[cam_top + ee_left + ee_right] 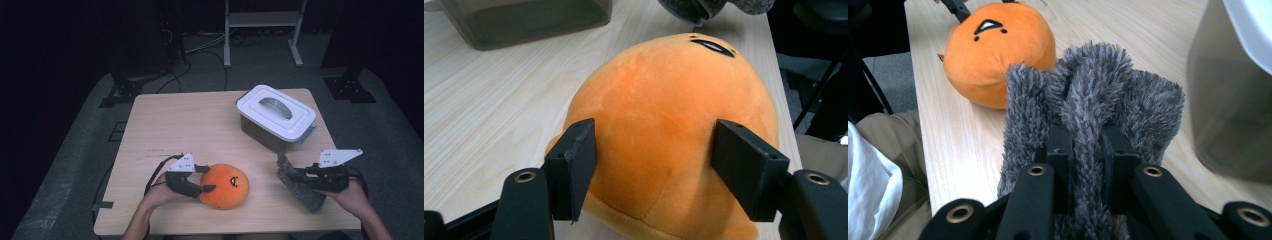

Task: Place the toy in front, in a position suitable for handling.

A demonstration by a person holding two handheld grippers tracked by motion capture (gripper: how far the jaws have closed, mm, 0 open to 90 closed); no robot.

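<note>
An orange round plush toy with a small black face lies on the wooden table near its front edge. My left gripper grips its left side, one pad pressed on each flank. A grey furry toy hangs at the front right, a fold of it pinched tight in my right gripper. In the right gripper view the orange plush lies beyond the fur at the upper left.
A grey storage box with a white lid and handle stands at the back right of the table, just beyond the right gripper. The person's lap sits at the table's front edge. Dark floor, cables and stands surround the table.
</note>
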